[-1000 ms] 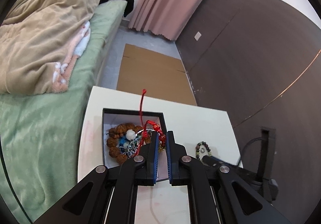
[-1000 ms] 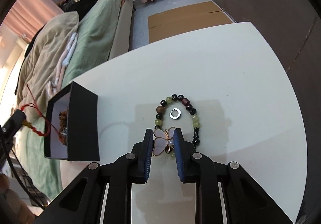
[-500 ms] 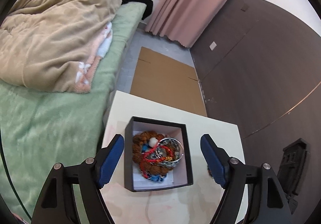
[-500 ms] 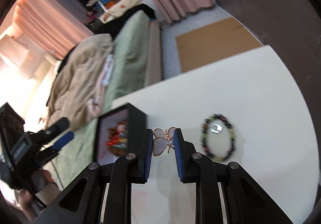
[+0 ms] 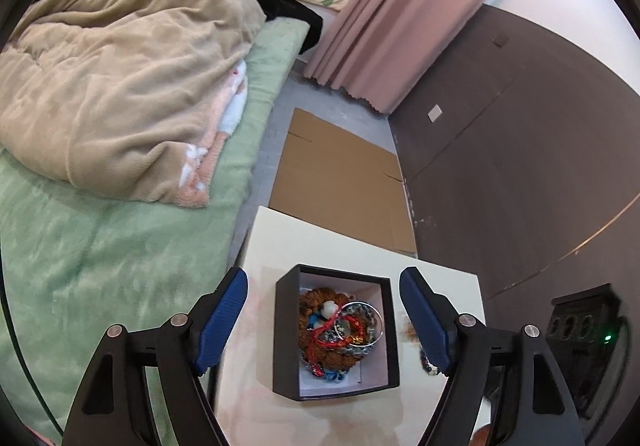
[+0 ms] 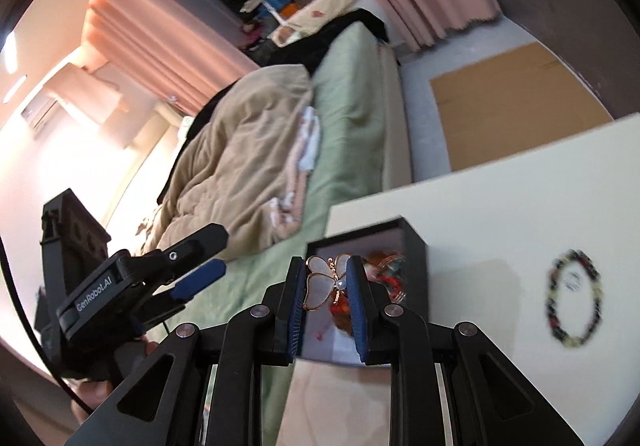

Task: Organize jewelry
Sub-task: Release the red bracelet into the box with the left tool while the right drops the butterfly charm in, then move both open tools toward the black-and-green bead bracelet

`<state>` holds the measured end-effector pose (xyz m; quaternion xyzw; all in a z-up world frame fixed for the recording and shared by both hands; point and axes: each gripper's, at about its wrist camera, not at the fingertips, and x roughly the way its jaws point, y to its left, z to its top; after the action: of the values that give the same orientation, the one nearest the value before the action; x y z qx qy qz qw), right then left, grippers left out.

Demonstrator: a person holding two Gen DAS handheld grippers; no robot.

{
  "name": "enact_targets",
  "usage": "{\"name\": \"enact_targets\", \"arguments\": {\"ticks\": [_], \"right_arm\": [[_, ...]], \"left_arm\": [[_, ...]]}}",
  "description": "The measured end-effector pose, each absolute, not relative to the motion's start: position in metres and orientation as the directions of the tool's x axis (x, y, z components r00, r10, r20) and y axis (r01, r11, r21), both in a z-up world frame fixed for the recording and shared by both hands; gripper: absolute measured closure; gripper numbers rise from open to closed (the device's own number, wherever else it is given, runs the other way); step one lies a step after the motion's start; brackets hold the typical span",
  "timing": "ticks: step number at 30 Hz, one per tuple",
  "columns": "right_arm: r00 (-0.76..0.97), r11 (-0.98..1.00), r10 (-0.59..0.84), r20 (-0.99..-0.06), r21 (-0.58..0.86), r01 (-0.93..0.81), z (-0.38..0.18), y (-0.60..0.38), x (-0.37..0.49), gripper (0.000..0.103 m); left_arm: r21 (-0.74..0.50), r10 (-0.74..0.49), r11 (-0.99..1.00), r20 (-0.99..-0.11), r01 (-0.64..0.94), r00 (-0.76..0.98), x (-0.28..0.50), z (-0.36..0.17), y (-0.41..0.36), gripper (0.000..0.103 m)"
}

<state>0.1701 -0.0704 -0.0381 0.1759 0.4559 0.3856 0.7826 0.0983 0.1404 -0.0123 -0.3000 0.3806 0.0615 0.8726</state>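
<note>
While your left gripper (image 5: 322,320) hangs wide apart and empty above the black box (image 5: 335,382), nothing sits between its blue pads; that box already holds a heap of brown beads, a red cord and a silver bangle (image 5: 362,322). In the right wrist view the same left gripper (image 6: 192,266) stands off to the left of the box (image 6: 414,246), over the green bed (image 6: 352,94). Moving right, your right gripper (image 6: 324,300) has the butterfly brooch (image 6: 325,280) between its pads, wings upright, directly over the near edge of the box; its jaws have just been opening, though the brooch looks as if it touches both pads. So the right hand is the nearer one, and the drop lies straight below and slightly ahead. Farther right, the beaded bracelet (image 6: 574,300) with a small ring (image 6: 572,280) inside it waits on the white table (image 6: 520,186), well apart from the box.
</note>
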Motion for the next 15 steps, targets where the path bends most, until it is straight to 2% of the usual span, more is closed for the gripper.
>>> {"name": "enact_targets", "arguments": {"ticks": [1, 15], "right_arm": [[0.277, 0.651, 0.754, -0.595, 0.622, -0.435, -0.042, -0.067, 0.171, 0.053], [0.337, 0.703, 0.711, -0.617, 0.625, -0.339, -0.039, -0.115, 0.167, 0.049]], "left_arm": [[-0.478, -0.121, 0.811, -0.702, -0.337, 0.702, 0.098, -0.013, 0.141, 0.024], [-0.451, -0.131, 0.838, -0.712, -0.306, 0.690, 0.100, -0.013, 0.118, 0.024]]}}
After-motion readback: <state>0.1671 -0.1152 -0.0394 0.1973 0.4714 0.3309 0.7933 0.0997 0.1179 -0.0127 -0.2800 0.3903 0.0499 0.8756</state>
